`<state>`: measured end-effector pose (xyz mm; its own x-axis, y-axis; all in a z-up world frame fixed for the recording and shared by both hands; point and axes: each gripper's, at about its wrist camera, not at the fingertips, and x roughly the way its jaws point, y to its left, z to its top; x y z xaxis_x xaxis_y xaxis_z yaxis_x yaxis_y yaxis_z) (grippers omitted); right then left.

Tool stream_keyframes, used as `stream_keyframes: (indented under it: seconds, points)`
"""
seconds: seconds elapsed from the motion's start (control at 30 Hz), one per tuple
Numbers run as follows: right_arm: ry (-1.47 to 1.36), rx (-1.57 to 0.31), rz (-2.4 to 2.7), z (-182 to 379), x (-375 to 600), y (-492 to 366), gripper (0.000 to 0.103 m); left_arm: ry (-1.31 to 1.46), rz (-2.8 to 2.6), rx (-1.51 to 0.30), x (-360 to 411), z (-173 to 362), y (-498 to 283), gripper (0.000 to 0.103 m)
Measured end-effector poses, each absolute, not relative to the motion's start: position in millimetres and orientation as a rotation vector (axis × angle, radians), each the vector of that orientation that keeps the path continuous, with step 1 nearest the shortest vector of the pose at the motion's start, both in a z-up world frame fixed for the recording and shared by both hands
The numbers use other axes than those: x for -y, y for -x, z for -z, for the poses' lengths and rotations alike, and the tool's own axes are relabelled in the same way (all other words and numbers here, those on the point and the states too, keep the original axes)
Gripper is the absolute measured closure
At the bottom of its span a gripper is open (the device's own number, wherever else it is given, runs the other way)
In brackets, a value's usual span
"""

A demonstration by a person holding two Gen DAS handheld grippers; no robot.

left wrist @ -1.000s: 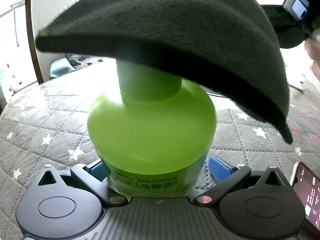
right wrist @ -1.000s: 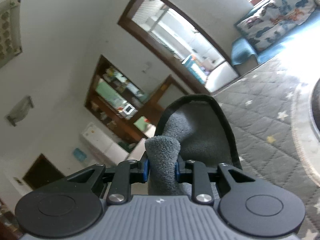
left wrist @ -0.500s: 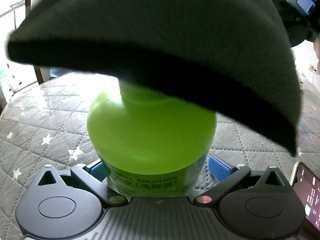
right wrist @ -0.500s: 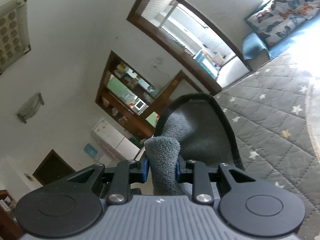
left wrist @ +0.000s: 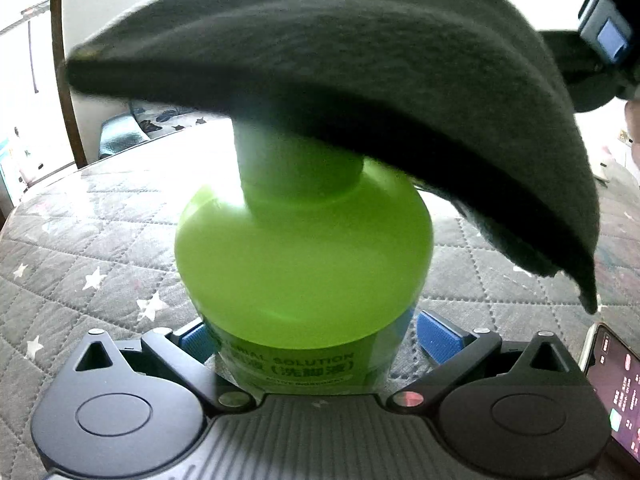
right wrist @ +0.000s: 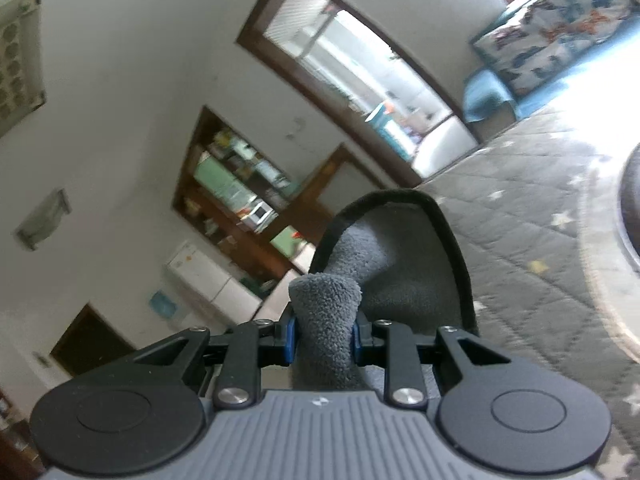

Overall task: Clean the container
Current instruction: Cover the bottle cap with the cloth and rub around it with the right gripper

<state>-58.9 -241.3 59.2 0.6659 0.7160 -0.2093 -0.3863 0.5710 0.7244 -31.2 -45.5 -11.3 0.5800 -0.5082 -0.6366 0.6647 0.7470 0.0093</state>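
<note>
Left cam: left gripper (left wrist: 308, 338) had its blue pads clamped on the green bottle (left wrist: 304, 264), standing on the quilt (left wrist: 100, 248), grey cloth (left wrist: 360, 92) draped over its cap. Right cam: right gripper (right wrist: 323, 334) was pinched tight on that cloth (right wrist: 326, 312).

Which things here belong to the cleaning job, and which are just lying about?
In use: green bottle in the left gripper; grey cloth in the right gripper, draped over the bottle's top.

Lying about: phone; butterfly-print cushion.
</note>
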Motion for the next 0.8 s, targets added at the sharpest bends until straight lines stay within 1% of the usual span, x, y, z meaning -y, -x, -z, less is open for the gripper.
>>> stream_keyframes:
  seconds: [0.4, 0.67, 0.8]
  points:
    - [-0.670, -0.482, -0.535, -61.3, 249.3, 56.9, 0.078, -0.259, 0.694, -0.656, 45.3, 11.3, 31.3, 0.000]
    - [-0.622, -0.450, -0.746, -72.2, 217.4, 62.2, 0.078, -0.259, 0.694, -0.656, 45.2, 11.2, 31.6, 0.000]
    - [-0.595, -0.501, -0.779, -66.8, 211.2, 58.8, 0.078, -0.259, 0.694, -0.656, 45.2, 11.3, 31.3, 0.000]
